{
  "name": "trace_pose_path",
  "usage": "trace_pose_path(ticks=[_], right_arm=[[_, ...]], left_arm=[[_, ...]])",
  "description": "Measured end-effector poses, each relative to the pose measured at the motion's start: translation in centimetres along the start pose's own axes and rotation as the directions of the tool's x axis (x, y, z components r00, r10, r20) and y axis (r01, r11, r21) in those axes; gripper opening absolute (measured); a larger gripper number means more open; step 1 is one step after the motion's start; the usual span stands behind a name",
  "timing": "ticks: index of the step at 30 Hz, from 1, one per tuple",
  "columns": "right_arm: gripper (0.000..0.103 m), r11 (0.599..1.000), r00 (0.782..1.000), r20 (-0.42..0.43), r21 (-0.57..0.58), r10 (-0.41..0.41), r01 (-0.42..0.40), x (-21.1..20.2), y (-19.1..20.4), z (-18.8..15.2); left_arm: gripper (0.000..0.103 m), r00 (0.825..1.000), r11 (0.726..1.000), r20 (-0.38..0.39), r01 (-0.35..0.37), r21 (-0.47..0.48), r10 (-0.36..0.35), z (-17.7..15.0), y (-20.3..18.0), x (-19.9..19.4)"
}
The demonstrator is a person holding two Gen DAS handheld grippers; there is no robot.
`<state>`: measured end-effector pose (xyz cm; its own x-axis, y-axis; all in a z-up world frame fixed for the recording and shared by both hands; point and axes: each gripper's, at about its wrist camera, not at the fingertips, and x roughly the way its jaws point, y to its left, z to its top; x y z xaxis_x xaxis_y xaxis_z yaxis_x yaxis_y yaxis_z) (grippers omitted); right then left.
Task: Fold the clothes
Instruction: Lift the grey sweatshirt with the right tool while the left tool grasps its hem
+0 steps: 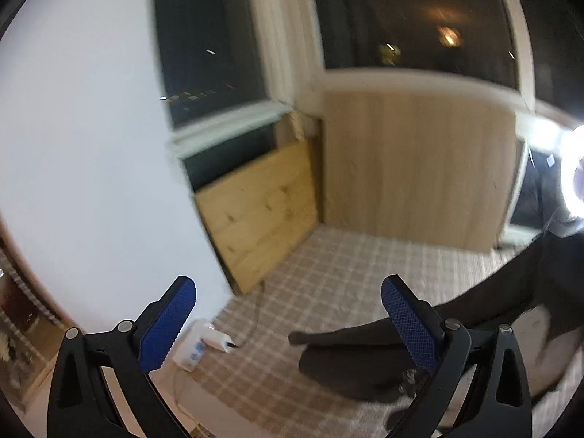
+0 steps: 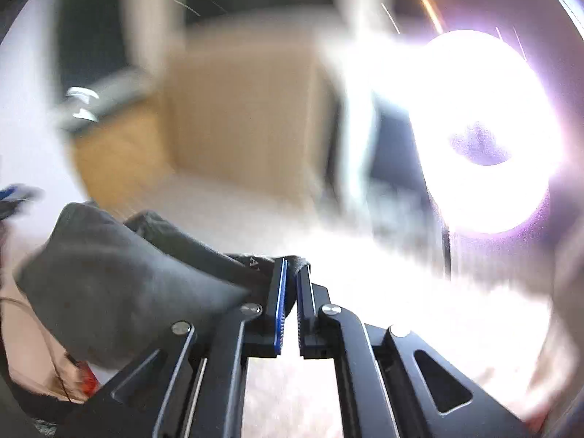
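A dark grey garment (image 1: 365, 361) lies bunched on the checkered cloth, with part of it stretched up toward the right edge of the left wrist view. My left gripper (image 1: 288, 328) is open and empty, its blue pads wide apart, and the garment lies just behind its right finger. My right gripper (image 2: 291, 273) is shut on an edge of the dark grey garment (image 2: 120, 284), which hangs in a lifted fold to the left of the fingers. The right wrist view is blurred by motion.
A checkered beige cloth (image 1: 328, 284) covers the surface. A white power strip with a plugged charger (image 1: 199, 345) lies at its left edge by a white wall. Wooden panels (image 1: 412, 168) stand behind. A bright ring light (image 2: 485, 131) glares at right.
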<state>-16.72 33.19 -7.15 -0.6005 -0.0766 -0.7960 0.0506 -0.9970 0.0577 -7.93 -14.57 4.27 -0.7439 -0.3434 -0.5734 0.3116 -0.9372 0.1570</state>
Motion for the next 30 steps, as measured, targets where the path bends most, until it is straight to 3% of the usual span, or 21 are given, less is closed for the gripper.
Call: trace_pose_path(ticks=[2, 4, 6, 8, 10, 14, 17, 19, 21, 23, 24, 26, 28, 30], right_arm=[[0.006, 0.993, 0.988, -0.141, 0.089, -0.062, 0.075, 5.1, -2.7, -4.5], [0.007, 0.987, 0.979, -0.19, 0.127, -0.076, 0.101, 7.4, -3.7, -7.9], [0.008, 0.973, 0.98, -0.199, 0.228, 0.013, 0.033, 8.3, -4.1, -10.1], [0.017, 0.962, 0.975, -0.193, 0.267, 0.107, -0.052, 8.6, -2.1, -11.1], [0.033, 0.976, 0.973, -0.187, 0.194, 0.134, -0.097, 8.5, 1.8, -10.9], [0.041, 0.981, 0.961, -0.197, 0.038, 0.193, -0.189, 11.1, 9.0, -9.6], [0.05, 0.982, 0.956, -0.249, -0.066, 0.155, -0.177, 14.5, 12.8, -8.3], [0.05, 0.983, 0.949, -0.301, -0.127, 0.091, -0.134, 16.8, 14.5, -8.0], [0.049, 0.977, 0.933, -0.357, -0.186, 0.035, -0.108, 18.7, 15.3, -8.3], [0.014, 0.971, 0.925, -0.379, -0.208, 0.034, -0.121, 19.0, 15.0, -8.6], [0.005, 0.97, 0.924, -0.379, -0.201, 0.05, -0.135, 18.6, 14.5, -8.5], [0.004, 0.975, 0.936, -0.34, -0.159, 0.094, -0.156, 16.9, 12.8, -7.8], [0.004, 0.985, 0.968, -0.242, -0.137, 0.071, -0.107, 13.6, 10.5, -6.3], [0.004, 0.993, 0.988, -0.146, -0.097, 0.053, -0.067, 10.2, 8.4, -4.7]], left_arm=[[0.102, 0.997, 0.997, -0.052, 0.052, 0.058, -0.049, -0.7, -2.7, 2.4], [0.102, 0.989, 0.987, -0.107, 0.114, 0.113, -0.102, -1.7, -5.5, 4.7], [0.102, 0.964, 0.963, -0.189, 0.217, 0.163, -0.185, -3.3, -8.8, 7.2], [0.102, 0.931, 0.928, -0.27, 0.306, 0.213, -0.245, -5.1, -11.9, 9.3], [0.102, 0.904, 0.895, -0.339, 0.357, 0.268, -0.259, -6.9, -14.6, 11.1], [0.102, 0.881, 0.853, -0.408, 0.392, 0.344, -0.24, -9.0, -17.1, 13.9], [0.102, 0.861, 0.84, -0.456, 0.408, 0.357, -0.224, -9.9, -16.7, 15.8], [0.102, 0.831, 0.839, -0.497, 0.443, 0.316, -0.252, -10.3, -16.4, 17.1], [0.102, 0.778, 0.825, -0.545, 0.506, 0.249, -0.313, -11.0, -16.8, 18.4], [0.1, 0.74, 0.81, -0.583, 0.542, 0.223, -0.335, -12.0, -17.9, 19.6], [0.096, 0.729, 0.802, -0.596, 0.553, 0.225, -0.336, -12.6, -18.5, 20.0], [0.046, 0.705, 0.787, -0.618, 0.578, 0.217, -0.348, -13.4, -19.3, 20.4], [0.034, 0.687, 0.779, -0.622, 0.597, 0.189, -0.376, -13.3, -19.5, 20.2], [0.017, 0.69, 0.776, -0.595, 0.608, 0.168, -0.412, -12.3, -18.7, 19.6]])
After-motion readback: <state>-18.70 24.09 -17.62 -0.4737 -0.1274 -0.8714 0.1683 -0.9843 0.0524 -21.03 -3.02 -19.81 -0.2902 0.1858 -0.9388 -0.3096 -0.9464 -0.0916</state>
